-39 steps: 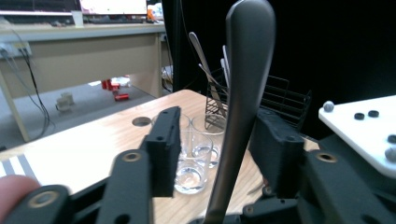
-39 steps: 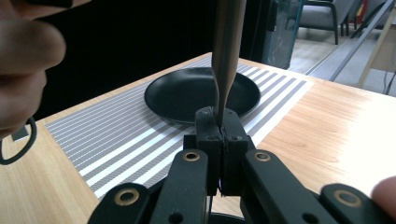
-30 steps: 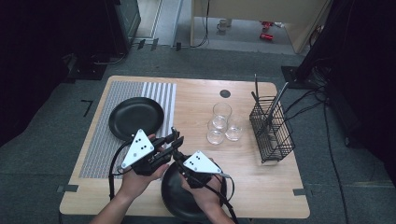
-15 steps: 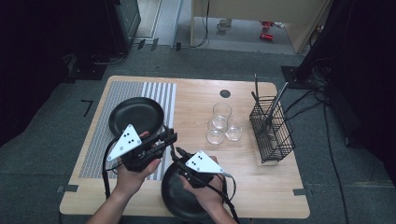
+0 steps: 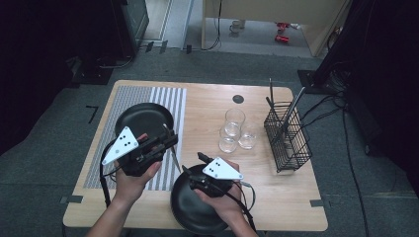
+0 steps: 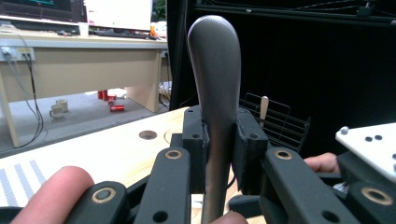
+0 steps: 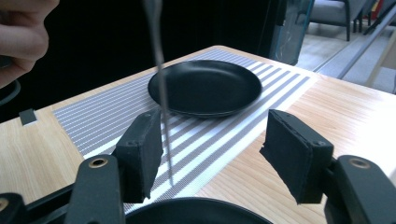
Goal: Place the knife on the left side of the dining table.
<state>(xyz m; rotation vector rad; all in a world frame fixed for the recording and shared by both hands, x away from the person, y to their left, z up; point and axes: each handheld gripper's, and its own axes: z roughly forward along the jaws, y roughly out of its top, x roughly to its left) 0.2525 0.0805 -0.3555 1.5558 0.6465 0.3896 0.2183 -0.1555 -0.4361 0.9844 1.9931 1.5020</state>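
My left gripper (image 5: 169,139) is shut on the shaft of a grey metal utensil (image 5: 176,160), held over the striped mat's right edge. In the left gripper view the utensil's rounded handle (image 6: 215,60) rises between the pads. My right gripper (image 5: 193,165) hovers over the rim of the near black plate (image 5: 197,215). Its jaws have just been opening and now stand apart. In the right gripper view the utensil's thin end (image 7: 161,93) hangs just beside the left pad (image 7: 140,151), and neither pad presses on it. A second black plate (image 7: 205,86) lies on the mat beyond.
The grey-and-white striped mat (image 5: 170,98) covers the table's left part, with the far plate (image 5: 143,118) on it. Three clear glasses (image 5: 234,118) stand mid-table. A black wire basket (image 5: 289,140) with utensils stands at the right. A round hole (image 5: 238,98) marks the far tabletop.
My left hand has drawn the utensil to the left, away from the right gripper. The right gripper has stayed over the near plate and its jaws have spread.
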